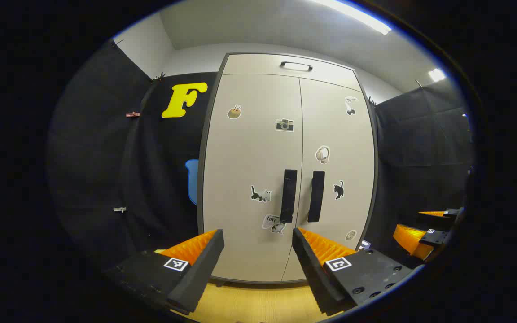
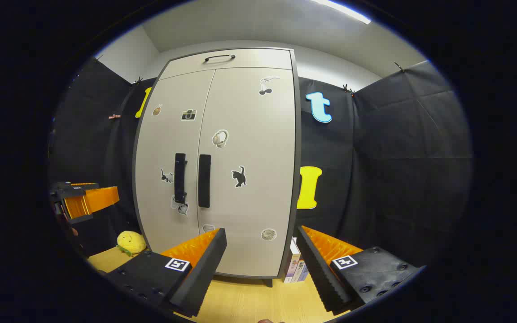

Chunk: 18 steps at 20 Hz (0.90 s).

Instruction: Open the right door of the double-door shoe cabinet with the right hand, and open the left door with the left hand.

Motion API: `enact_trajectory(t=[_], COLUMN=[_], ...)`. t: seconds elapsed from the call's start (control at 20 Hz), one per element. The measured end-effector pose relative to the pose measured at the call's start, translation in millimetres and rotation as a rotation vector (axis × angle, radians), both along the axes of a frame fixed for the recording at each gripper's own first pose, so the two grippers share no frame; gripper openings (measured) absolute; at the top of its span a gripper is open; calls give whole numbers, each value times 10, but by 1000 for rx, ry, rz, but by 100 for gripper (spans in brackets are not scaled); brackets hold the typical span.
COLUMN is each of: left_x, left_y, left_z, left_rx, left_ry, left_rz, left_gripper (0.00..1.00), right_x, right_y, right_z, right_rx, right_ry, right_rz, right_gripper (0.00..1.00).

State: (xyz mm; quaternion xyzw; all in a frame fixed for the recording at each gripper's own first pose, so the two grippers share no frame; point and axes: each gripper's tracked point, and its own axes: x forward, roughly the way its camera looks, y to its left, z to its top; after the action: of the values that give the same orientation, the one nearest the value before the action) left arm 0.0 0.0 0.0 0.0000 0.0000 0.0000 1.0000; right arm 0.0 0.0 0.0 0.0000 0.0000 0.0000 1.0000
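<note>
Black handles, both doors shut: right tongs (image 2: 260, 269) and left tongs (image 1: 258, 264) hung open before the cabinet (image 2: 222, 170); reaching the right handle (image 2: 204, 180) looked next.

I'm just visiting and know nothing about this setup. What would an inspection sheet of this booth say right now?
Surface: pale wooden floor under the cabinet.
Job's things: shoe cabinet upright; left door and right door both closed; left handle and right handle side by side at the centre seam, untouched.
Clutter: yellow plush toy on the floor left of the cabinet; books standing at its right foot; stickers on the doors.
Grippers: left gripper open, short of the doors; right gripper open, also short of them.
Cables: nothing seen.
Surroundings: black cloth walls, white ceiling with strip lights.
</note>
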Motion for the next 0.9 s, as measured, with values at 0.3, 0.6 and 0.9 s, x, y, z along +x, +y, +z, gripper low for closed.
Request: enact_trajectory(t=[0.3,0.6,0.9], left_x=[-35,-67,-80], left_y=[-27,67,226], left_z=[44,48,-61], left_rx=[39,52,33], left_ry=[-10,-14,13], left_rz=[-17,-24,-41], left_gripper=[95,95,95], right_x=[0,-5,-44], right_y=[76,144,327], right_z=[-55,22,70], right_rx=[7,6,14], right_ry=[21,17,20], right_rz=[5,-12,-22], right_gripper=[99,99,99])
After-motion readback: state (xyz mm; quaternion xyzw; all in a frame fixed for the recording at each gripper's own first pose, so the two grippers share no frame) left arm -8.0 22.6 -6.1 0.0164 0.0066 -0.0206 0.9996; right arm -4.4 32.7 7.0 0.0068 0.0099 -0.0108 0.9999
